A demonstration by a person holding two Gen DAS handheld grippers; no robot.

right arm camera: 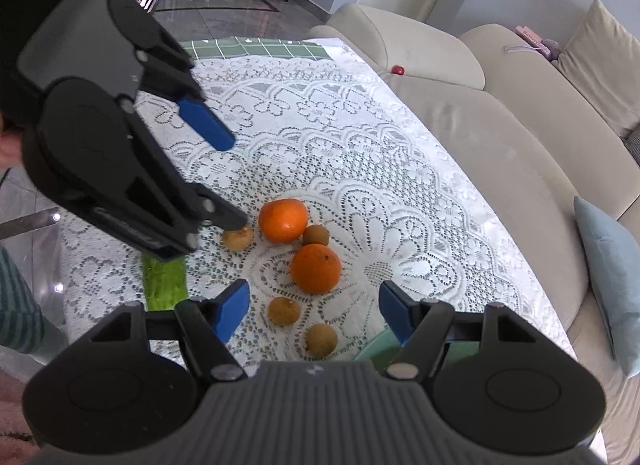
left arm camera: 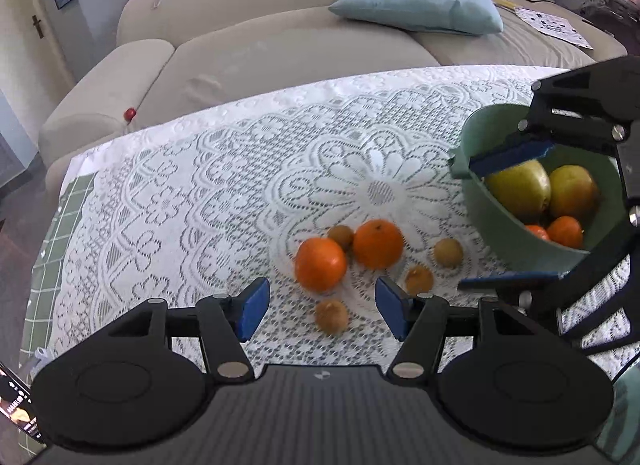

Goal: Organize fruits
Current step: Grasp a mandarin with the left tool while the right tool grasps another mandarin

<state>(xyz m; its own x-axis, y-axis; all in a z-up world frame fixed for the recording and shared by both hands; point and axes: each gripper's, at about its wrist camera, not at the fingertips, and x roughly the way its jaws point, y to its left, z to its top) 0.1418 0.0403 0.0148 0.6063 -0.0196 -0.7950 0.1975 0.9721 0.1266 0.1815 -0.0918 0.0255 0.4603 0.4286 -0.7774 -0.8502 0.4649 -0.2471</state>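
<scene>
oranges (left arm camera: 347,257) loose on lace | green bowl (left arm camera: 480,201) part-filled

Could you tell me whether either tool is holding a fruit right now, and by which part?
Neither. The left tool is open above the loose fruit, and the right tool is open over the green bowl, gripping nothing.
</scene>
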